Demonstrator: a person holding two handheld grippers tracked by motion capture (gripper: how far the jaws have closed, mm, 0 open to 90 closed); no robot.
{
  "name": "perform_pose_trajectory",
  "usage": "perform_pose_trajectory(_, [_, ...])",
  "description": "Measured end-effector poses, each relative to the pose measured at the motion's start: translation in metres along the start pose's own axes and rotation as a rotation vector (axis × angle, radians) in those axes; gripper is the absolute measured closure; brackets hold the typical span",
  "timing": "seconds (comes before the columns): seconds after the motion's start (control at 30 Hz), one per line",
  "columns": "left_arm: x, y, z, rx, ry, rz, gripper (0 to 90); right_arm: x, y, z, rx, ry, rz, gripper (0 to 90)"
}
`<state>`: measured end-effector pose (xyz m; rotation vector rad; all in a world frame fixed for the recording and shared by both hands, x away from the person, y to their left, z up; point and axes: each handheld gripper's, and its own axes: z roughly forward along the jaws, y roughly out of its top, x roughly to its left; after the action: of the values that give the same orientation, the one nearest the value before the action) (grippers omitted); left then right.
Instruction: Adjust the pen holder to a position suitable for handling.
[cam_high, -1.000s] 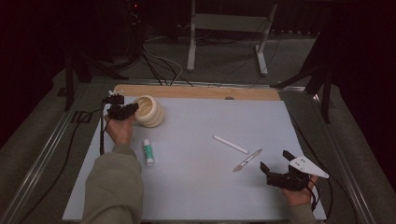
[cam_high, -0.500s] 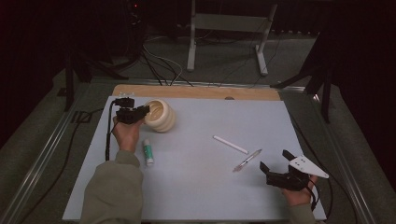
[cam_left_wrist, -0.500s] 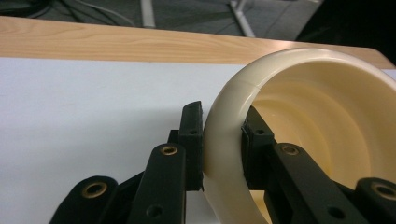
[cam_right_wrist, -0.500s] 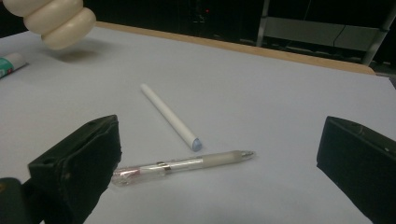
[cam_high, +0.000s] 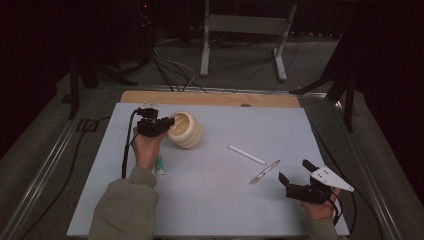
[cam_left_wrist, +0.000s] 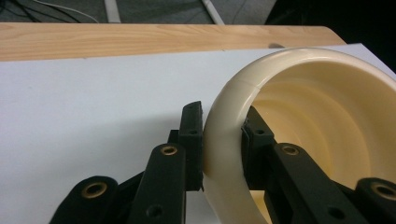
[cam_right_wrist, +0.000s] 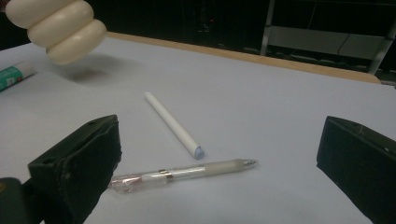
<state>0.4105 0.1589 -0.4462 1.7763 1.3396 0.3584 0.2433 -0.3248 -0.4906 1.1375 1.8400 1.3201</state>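
Left tongs (cam_high: 167, 122) pinched the near-left rim of the cream ribbed pot (cam_high: 186, 130), tilted and lifted off the counter (cam_high: 225, 210) at far left. Right tongs (cam_high: 295, 181) sat spread, empty, near right; pen (cam_high: 265, 171) just to their left.

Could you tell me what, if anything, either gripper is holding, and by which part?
The left gripper holds the cream ribbed cup by its rim, one jaw inside, one outside. The right gripper holds nothing.

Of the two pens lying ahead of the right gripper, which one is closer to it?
The clear pen with the grey grip; it lies just before the open right gripper. The plain white pen lies beyond it, toward the cream holder.
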Motion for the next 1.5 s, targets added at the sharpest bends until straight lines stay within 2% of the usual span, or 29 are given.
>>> perform_pose_trajectory(0.17, [-0.012,-0.001,0.002,0.021,-0.038,0.015,75.4,-0.002,-0.001,0.000,0.002,0.010,0.020,0.0])
perform_pose_trajectory(0.37, [-0.025,-0.002,0.009,0.051,-0.048,0.045,75.3,-0.005,-0.002,0.000,-0.008,0.012,0.034,0.0])
perform_pose_trajectory(0.53, [-0.032,-0.006,0.017,0.075,-0.053,0.057,75.2,-0.004,-0.001,0.000,-0.025,0.015,0.026,0.0])
perform_pose_trajectory(0.7, [-0.040,-0.011,0.026,0.108,-0.065,0.064,74.4,-0.001,0.000,0.005,0.002,0.025,0.017,0.0])
perform_pose_trajectory(0.87, [-0.050,-0.016,0.034,0.135,-0.071,0.087,74.3,0.003,0.002,0.006,0.001,0.028,-0.001,0.0])
perform_pose_trajectory(0.97, [-0.053,-0.017,0.036,0.107,-0.112,0.078,72.1,0.005,0.002,0.007,0.011,0.028,-0.010,0.0])
perform_pose_trajectory(1.0, [-0.053,-0.017,0.037,0.102,-0.141,0.067,70.4,0.005,0.002,0.008,0.016,0.028,-0.012,0.0])
perform_pose_trajectory(1.07, [-0.053,-0.017,0.038,0.075,-0.181,0.064,57.2,0.005,0.002,0.010,0.028,0.034,-0.010,0.0])
perform_pose_trajectory(1.1, [-0.054,-0.017,0.038,0.065,-0.178,0.063,43.6,0.005,0.002,0.011,0.030,0.037,-0.013,0.0])
perform_pose_trajectory(1.13, [-0.054,-0.017,0.038,0.052,-0.181,0.068,43.6,0.005,0.002,0.011,0.030,0.037,-0.013,0.0])
perform_pose_trajectory(1.17, [-0.055,-0.017,0.037,0.038,-0.182,0.074,38.5,0.005,0.002,0.011,0.032,0.039,-0.013,0.0])
perform_pose_trajectory(1.27, [-0.056,-0.016,0.034,-0.004,-0.170,0.079,21.1,0.004,0.003,0.014,0.043,0.047,-0.009,0.0])
perform_pose_trajectory(1.3, [-0.055,-0.016,0.033,-0.013,-0.174,0.080,10.1,0.003,0.004,0.015,0.051,0.050,-0.012,0.0])
perform_pose_trajectory(1.33, [-0.055,-0.016,0.031,-0.022,-0.184,0.080,10.1,0.003,0.004,0.015,0.051,0.050,-0.012,0.0])
perform_pose_trajectory(1.4, [-0.054,-0.015,0.028,-0.039,-0.189,0.080,0.0,0.002,0.006,0.017,0.060,0.051,-0.007,0.0])
perform_pose_trajectory(1.47, [-0.052,-0.014,0.023,-0.071,-0.185,0.083,0.0,0.001,0.008,0.017,0.060,0.055,0.000,0.0])
perform_pose_trajectory(1.5, [-0.052,-0.013,0.020,-0.081,-0.196,0.086,0.0,0.001,0.009,0.018,0.061,0.055,0.004,0.0])
